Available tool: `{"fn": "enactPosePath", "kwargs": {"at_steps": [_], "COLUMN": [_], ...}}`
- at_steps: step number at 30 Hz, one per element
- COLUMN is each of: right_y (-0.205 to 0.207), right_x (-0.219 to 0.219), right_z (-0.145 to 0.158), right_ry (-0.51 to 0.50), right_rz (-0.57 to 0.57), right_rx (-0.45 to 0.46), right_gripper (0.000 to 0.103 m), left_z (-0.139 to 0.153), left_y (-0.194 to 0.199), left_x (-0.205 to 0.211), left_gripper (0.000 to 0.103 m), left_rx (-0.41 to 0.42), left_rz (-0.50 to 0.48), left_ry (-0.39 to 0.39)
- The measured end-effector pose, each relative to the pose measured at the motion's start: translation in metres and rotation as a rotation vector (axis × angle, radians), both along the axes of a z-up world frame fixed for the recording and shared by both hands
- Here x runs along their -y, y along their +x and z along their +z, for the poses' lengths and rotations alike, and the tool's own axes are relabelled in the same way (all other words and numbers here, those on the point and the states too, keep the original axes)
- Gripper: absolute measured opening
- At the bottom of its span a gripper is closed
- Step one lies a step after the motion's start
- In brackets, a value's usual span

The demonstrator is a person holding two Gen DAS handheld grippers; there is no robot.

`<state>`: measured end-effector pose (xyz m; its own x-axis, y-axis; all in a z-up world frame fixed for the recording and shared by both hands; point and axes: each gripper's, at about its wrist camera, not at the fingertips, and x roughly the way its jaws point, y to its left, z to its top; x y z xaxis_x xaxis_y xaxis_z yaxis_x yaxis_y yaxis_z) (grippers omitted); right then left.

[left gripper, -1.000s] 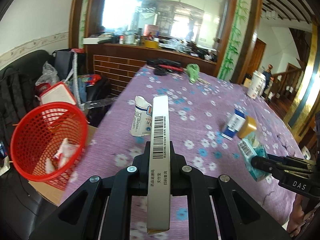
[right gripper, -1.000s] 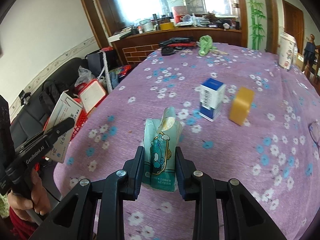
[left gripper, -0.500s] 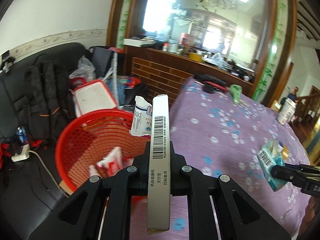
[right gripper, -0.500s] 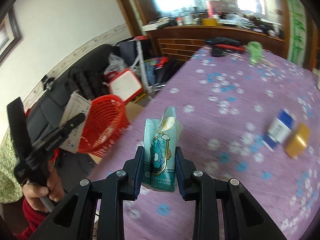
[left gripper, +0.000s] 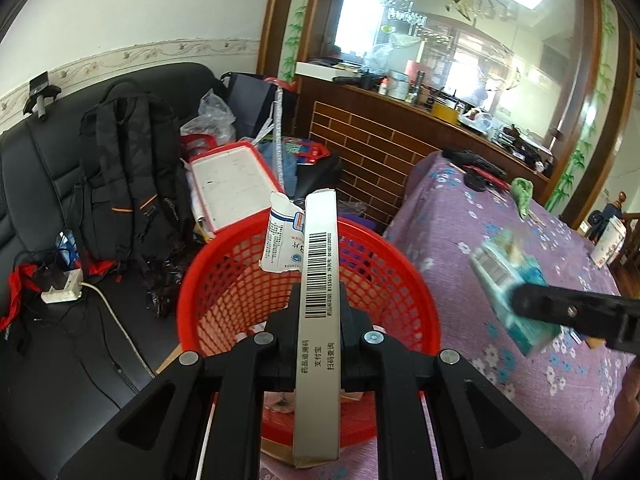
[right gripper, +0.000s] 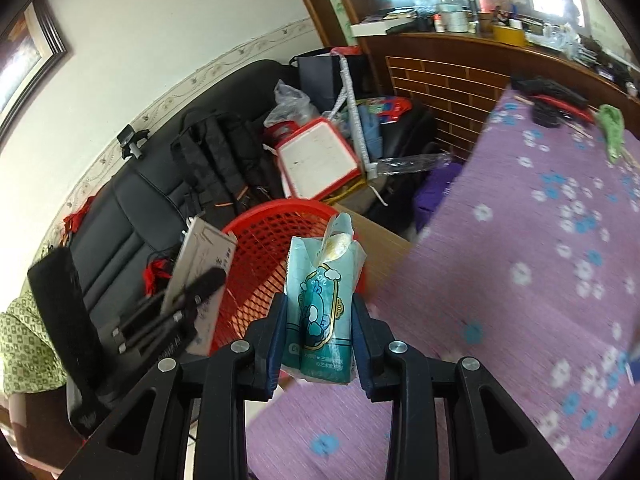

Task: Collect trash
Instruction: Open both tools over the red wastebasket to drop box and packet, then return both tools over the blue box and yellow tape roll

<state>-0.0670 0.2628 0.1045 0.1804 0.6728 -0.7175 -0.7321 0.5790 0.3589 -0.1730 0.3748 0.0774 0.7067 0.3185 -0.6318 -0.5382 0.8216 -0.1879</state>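
**Two pieces of trash carried over the red basket**

A flattened white carton with a barcode on its narrow face stands on edge between the pads of the left claw, which is clamped tight on it. The carton runs forward along the claw, its torn top flap sticking out past the fingertips. In the left wrist view it hangs directly above the open mouth of the red mesh basket, with some crumpled scraps lying at the bottom of the basket.

The teal snack pouch, printed with a cartoon figure, sits upright between the blue pads of the right claw. The jaws of that claw are easing apart, with the pouch between them and the pads touching its sides. In the right wrist view the pouch is at the near right edge of the basket, over the line where the basket meets the worktop.

The worktop is covered with a purple flowered cloth. The basket sits just beside its edge, on a brown cardboard box. Behind the basket are a black sofa, a black backpack and a red-rimmed white board. The left claw, blurred, shows at the left of the right wrist view, held by a hand in a green patterned sleeve.
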Motion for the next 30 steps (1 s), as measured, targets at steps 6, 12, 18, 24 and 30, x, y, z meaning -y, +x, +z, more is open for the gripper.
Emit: {"fn": "enactPosePath", "kwargs": {"at_steps": [6, 12, 18, 24, 30], "right_y": [0.012, 0.015, 0.008, 0.005, 0.008], "right_x": [-0.036, -0.018, 0.038, 0.111, 0.191], "right_z": [-0.002, 0.006, 0.007, -0.006, -0.014], "right_ry": [0.003, 0.046, 0.055, 0.035, 0.048], "right_rz": [0.015, -0.001, -0.06, -0.143, -0.265], "right_rx": [0.0, 0.004, 0.022, 0.002, -0.019], "right_gripper": [0.051, 0.051, 0.051, 0.051, 0.051], "left_z": [0.001, 0.004, 0.013, 0.019, 0.018], "left_y": [0.0, -0.006, -0.003, 0.013, 0.034], "left_x": [-0.011, -0.012, 0.014, 0.062, 0.113], "left_gripper": [0.013, 0.062, 0.062, 0.062, 0.062], "left_rx": [0.001, 0.034, 0.045, 0.039, 0.015], "left_rz": [0.025, 0.057, -0.003, -0.102, -0.195], "left_ry": [0.0, 0.007, 0.023, 0.05, 0.064]}}
